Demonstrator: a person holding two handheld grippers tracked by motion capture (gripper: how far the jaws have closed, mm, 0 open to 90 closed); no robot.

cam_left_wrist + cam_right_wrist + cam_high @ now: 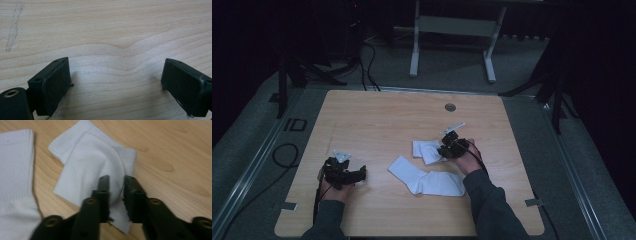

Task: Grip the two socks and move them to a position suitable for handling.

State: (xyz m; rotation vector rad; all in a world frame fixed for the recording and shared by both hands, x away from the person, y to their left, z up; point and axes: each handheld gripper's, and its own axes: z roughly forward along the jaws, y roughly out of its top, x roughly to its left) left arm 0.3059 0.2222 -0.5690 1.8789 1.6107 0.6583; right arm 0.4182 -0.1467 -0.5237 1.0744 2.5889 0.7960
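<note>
A: Folded white sock (87,167) — where is it?
B: On the wooden worktop (377,115), right of centre, just beside a second white sock (427,177) lying flat nearer the person.
A: And the right gripper (116,182)?
B: Its jaws are pinched narrow on a raised fold of the folded sock, cloth bulging between them.
A: The left gripper (115,75)?
B: Jaws spread wide with bare wood grain between them, nothing held. From the high view it sits near the worktop's left front, well apart from both socks.
</note>
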